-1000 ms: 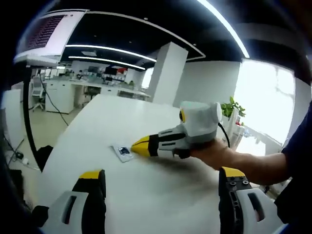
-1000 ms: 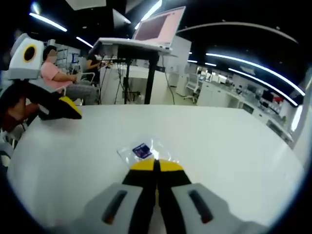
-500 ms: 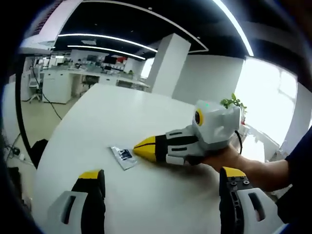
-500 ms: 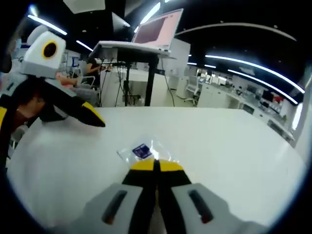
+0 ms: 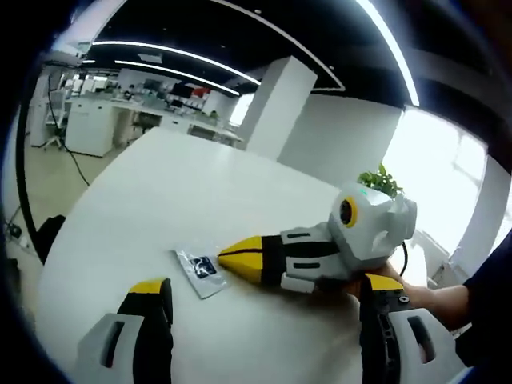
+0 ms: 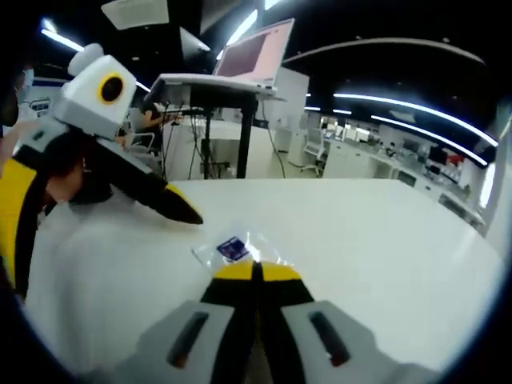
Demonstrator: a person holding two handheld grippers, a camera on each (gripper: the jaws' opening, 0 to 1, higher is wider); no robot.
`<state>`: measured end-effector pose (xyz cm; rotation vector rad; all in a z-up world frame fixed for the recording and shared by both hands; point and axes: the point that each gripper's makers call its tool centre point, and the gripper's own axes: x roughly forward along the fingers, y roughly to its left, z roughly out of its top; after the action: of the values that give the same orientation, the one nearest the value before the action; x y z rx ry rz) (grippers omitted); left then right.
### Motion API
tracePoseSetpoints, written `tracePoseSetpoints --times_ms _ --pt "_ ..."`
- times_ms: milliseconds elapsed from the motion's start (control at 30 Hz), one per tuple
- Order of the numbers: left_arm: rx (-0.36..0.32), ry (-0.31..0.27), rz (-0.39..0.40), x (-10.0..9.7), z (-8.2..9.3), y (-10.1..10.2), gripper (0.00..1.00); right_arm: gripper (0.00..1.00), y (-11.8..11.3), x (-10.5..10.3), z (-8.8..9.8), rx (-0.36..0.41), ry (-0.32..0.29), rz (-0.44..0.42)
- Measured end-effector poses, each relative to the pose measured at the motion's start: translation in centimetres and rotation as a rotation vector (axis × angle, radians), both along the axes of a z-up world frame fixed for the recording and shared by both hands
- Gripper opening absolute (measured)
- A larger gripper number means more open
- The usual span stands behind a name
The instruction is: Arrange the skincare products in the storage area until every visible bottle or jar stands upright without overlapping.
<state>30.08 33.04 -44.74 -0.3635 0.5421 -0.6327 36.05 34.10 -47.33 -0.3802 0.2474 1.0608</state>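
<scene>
Right gripper (image 5: 222,254) touches sachet (image 5: 199,270).

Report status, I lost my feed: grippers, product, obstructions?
Left gripper open, above table. Right gripper shut, tips at flat sachet. No bottles or jars seen.

No lettering is legible. The clear sachet (image 6: 234,249) on the white table (image 6: 376,240) bears a dark blue label, its print too small to read.
</scene>
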Motion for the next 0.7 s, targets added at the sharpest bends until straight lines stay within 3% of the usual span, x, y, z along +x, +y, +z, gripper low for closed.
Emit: tracePoseSetpoints --times_ms 700 --pt "-0.047 0.001 -0.011 3.2 0.1 -1.1 0.99 0.00 0.1 0.6 -0.2 0.035 0.007 0.002"
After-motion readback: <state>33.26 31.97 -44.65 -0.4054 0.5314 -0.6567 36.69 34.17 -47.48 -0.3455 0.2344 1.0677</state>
